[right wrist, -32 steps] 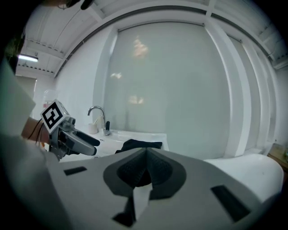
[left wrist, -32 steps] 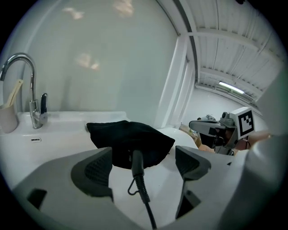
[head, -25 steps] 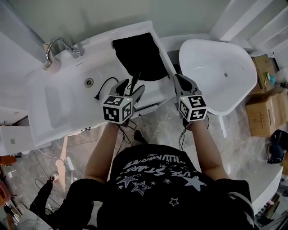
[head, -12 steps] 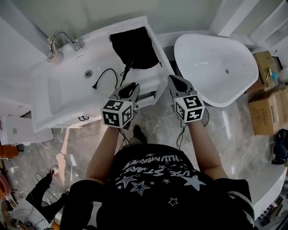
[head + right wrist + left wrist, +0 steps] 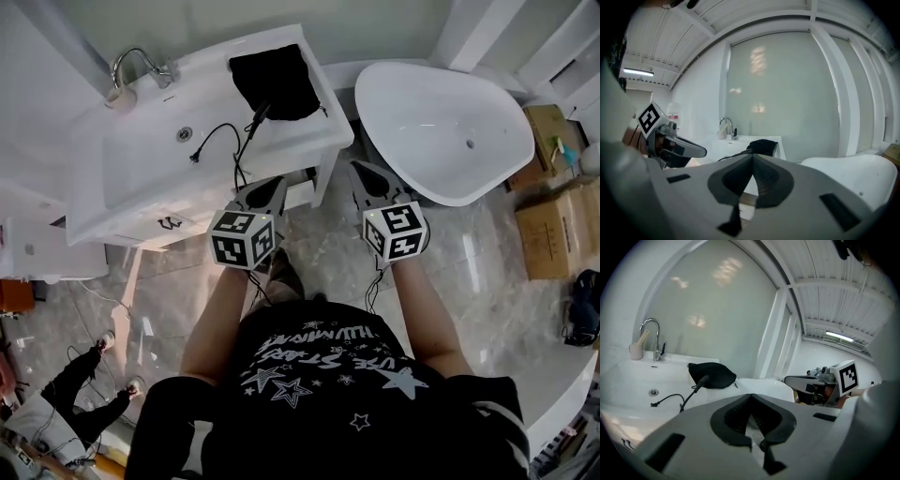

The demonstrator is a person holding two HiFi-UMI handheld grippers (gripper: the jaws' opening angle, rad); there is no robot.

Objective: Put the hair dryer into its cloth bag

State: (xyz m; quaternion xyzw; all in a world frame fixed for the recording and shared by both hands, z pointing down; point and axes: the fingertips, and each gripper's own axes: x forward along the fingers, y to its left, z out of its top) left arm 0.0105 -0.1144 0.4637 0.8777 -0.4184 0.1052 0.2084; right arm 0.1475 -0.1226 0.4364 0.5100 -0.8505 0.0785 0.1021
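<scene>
Black cloth is what catches the eye: the cloth bag [image 5: 277,82] lies slumped on the right end of the white washbasin [image 5: 141,187] top, up against the wall. The hair dryer's body is hidden inside it, or at least I cannot see it. Only its black cord [image 5: 225,136] comes out of the bag's near edge and curls down into the basin, the plug end lying close to the drain. A chrome tap [image 5: 141,67] stands at the far left corner.

The person stands back from the basin, with both tools held out over the marble floor [image 5: 328,248], well apart from the bag. The left gripper [image 5: 274,183] has just been closing; its jaws are now pressed together with nothing between them. The right gripper [image 5: 360,171] is likewise clenched on nothing. To the right sits a white bathtub [image 5: 441,131], with cardboard boxes [image 5: 553,225] beyond it.
</scene>
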